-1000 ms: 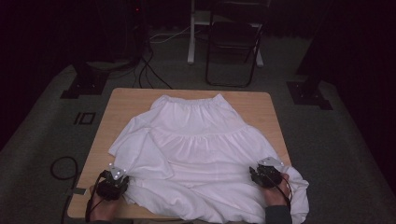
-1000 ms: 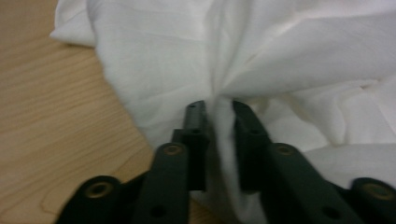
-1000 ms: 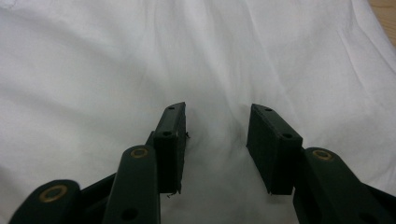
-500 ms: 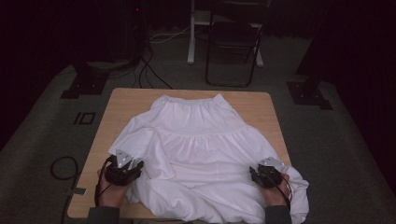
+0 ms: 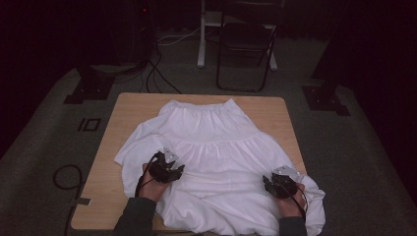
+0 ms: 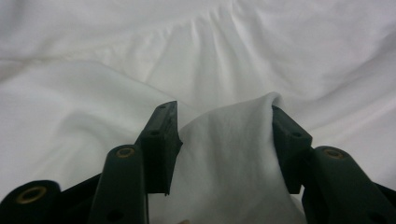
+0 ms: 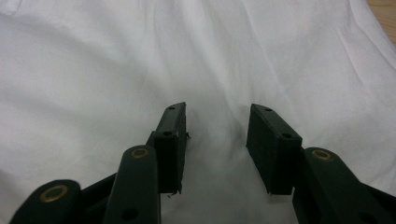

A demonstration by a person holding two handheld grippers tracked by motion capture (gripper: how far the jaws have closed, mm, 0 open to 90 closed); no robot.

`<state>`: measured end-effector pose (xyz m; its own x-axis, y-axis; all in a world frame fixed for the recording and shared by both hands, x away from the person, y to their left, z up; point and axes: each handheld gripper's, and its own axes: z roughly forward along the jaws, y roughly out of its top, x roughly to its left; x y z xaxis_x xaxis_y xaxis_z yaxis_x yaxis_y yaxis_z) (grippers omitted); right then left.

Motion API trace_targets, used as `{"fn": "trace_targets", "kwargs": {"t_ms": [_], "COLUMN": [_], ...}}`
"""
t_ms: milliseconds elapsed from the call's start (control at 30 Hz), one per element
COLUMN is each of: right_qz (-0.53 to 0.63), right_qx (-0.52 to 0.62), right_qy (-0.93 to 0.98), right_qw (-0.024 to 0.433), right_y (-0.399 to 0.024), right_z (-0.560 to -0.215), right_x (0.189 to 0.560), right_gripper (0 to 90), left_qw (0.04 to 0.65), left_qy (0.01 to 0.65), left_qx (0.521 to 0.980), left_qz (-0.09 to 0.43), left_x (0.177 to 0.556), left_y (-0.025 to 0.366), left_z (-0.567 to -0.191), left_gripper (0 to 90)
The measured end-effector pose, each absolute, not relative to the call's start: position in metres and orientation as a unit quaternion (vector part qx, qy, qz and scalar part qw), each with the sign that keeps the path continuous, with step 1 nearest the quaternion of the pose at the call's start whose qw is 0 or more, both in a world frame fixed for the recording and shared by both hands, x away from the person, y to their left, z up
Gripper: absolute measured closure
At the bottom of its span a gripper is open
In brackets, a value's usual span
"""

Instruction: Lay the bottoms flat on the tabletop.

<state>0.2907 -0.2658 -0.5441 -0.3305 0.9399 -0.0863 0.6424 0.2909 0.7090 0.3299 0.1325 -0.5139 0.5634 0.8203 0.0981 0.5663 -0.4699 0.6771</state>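
Observation:
A white tiered skirt (image 5: pixel 216 147) lies spread on the wooden table (image 5: pixel 133 105), waistband at the far side. Its near hem hangs over the front right corner. My left gripper (image 5: pixel 180 170) rests on the skirt's left half, pointing right. In the left gripper view its jaws (image 6: pixel 224 109) have just been opening and stand apart, with a loose fold of the white cloth (image 6: pixel 229 154) slack between them, leaning on the right jaw. My right gripper (image 5: pixel 269 180) sits on the skirt's near right part. The right gripper (image 7: pixel 217 109) is open over flat cloth (image 7: pixel 140 70), nothing between its jaws.
Bare wood (image 5: pixel 105 172) shows along the table's left side and at its far corners. A black folding chair (image 5: pixel 246 49) stands behind the table. Cables (image 5: pixel 64 174) lie on the floor at the left, and stand bases (image 5: pixel 324 98) sit at both far sides.
My left gripper has moved from the table's front left edge rightward onto the skirt, and the skirt's left edge has come inward with it. The right gripper has stayed put.

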Motion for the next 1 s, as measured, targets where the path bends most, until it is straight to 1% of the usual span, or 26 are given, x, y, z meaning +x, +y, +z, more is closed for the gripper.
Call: {"fn": "trace_targets", "kwargs": {"t_ms": [100, 167, 200, 233, 267, 300, 333, 433, 567, 633, 667, 733, 900, 1000], "right_qz": [0.293, 0.293, 0.294, 0.294, 0.294, 0.294, 0.294, 0.296, 0.298, 0.298, 0.298, 0.297, 0.297, 0.299], "right_qx": [0.52, 0.52, 0.52, 0.52, 0.52, 0.52, 0.52, 0.521, 0.521, 0.521, 0.521, 0.522, 0.522, 0.521], "right_qy": [0.761, 0.761, 0.761, 0.761, 0.761, 0.761, 0.761, 0.76, 0.76, 0.76, 0.759, 0.76, 0.759, 0.759], "right_qw": [0.254, 0.254, 0.254, 0.254, 0.254, 0.253, 0.253, 0.252, 0.25, 0.25, 0.25, 0.251, 0.25, 0.249], "right_y": [-0.266, -0.266, -0.266, -0.266, -0.267, -0.267, -0.267, -0.267, -0.268, -0.268, -0.268, -0.268, -0.268, -0.268], "right_z": [-0.544, -0.544, -0.544, -0.544, -0.544, -0.544, -0.544, -0.545, -0.545, -0.545, -0.545, -0.545, -0.545, -0.545], "right_x": [0.291, 0.291, 0.291, 0.291, 0.291, 0.291, 0.291, 0.291, 0.291, 0.291, 0.291, 0.291, 0.291, 0.291], "right_gripper": [57.5, 57.5, 57.5, 57.5, 57.4, 57.4, 57.4, 57.3, 57.3, 57.3, 57.3, 57.3, 57.4, 57.4], "left_qw": [0.292, 0.283, 0.279, 0.282, 0.277, 0.266, 0.259, 0.251, 0.254, 0.249, 0.235, 0.24, 0.225, 0.227], "left_qy": [0.425, 0.429, 0.429, 0.431, 0.435, 0.434, 0.433, 0.444, 0.468, 0.479, 0.486, 0.494, 0.515, 0.526], "left_qx": [0.831, 0.832, 0.833, 0.832, 0.832, 0.834, 0.835, 0.831, 0.817, 0.811, 0.809, 0.804, 0.793, 0.785], "left_qz": [0.208, 0.209, 0.209, 0.205, 0.205, 0.212, 0.218, 0.222, 0.221, 0.225, 0.232, 0.227, 0.235, 0.235], "left_x": [0.335, 0.336, 0.336, 0.335, 0.335, 0.334, 0.333, 0.327, 0.311, 0.302, 0.298, 0.288, 0.266, 0.251], "left_y": [0.129, 0.129, 0.129, 0.132, 0.133, 0.135, 0.137, 0.148, 0.173, 0.186, 0.192, 0.207, 0.231, 0.244], "left_z": [-0.526, -0.532, -0.533, -0.533, -0.532, -0.531, -0.531, -0.53, -0.529, -0.528, -0.528, -0.527, -0.526, -0.526], "left_gripper": [45.4, 45.2, 47.5, 51.9, 63.1, 70.6, 75.5, 79.9, 80.5, 80.6, 80.5, 80.6, 80.6, 80.5]}}
